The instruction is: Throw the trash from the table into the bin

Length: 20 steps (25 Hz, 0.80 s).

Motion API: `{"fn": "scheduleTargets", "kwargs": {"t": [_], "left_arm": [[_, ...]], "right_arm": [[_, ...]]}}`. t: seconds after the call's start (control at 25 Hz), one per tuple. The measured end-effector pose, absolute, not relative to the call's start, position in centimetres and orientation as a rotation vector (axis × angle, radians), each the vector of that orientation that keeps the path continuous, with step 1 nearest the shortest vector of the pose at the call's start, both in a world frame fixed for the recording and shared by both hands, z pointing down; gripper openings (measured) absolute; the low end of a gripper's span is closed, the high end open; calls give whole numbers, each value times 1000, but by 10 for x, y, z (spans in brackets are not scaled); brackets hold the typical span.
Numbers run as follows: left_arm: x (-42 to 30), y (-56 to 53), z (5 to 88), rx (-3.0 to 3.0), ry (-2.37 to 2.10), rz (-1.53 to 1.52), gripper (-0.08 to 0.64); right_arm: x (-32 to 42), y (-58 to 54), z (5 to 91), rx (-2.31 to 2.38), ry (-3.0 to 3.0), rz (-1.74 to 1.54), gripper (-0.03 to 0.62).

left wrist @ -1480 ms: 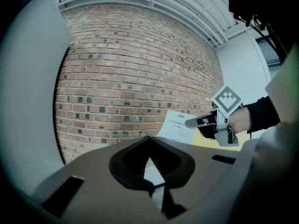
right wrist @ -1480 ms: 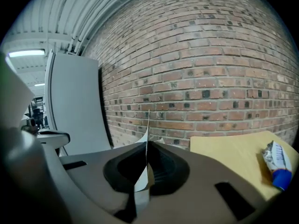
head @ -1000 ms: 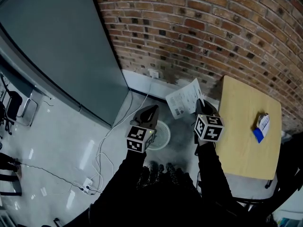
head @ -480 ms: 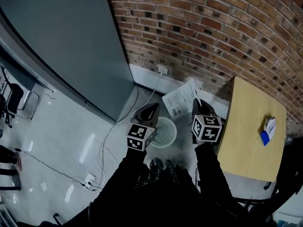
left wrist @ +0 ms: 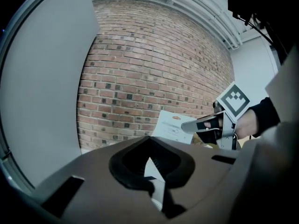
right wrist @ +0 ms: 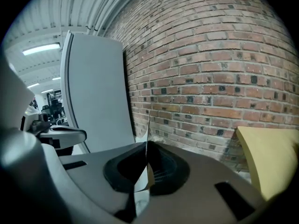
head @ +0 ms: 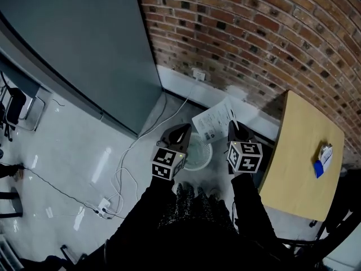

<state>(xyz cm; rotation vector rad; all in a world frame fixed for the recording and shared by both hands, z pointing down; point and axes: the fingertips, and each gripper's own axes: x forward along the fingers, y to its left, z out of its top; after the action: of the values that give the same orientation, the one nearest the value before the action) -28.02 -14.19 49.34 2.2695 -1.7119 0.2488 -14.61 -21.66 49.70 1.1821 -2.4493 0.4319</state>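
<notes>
White paper sheet pinched by one edge in the tightly closed jaws of the right gripper, held near the far rim of the white mesh bin on the floor, beside the wooden table. Carrying step apparently near its end; next, by the look of it, bringing the sheet squarely over the rim and parting the jaws to drop it. Left gripper alongside the bin, jaws together on nothing; back on the table, well apart, a small blue-and-white packet yet to be cleared.
</notes>
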Motion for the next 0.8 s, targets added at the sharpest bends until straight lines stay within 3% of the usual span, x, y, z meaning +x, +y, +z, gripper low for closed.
{"fn": "scheduleTargets", "kwargs": {"t": [0.8], "left_arm": [[-298, -126, 616, 2091, -1705, 348, 6]], "right_arm": [[-166, -186, 639, 915, -2394, 494, 12]]}}
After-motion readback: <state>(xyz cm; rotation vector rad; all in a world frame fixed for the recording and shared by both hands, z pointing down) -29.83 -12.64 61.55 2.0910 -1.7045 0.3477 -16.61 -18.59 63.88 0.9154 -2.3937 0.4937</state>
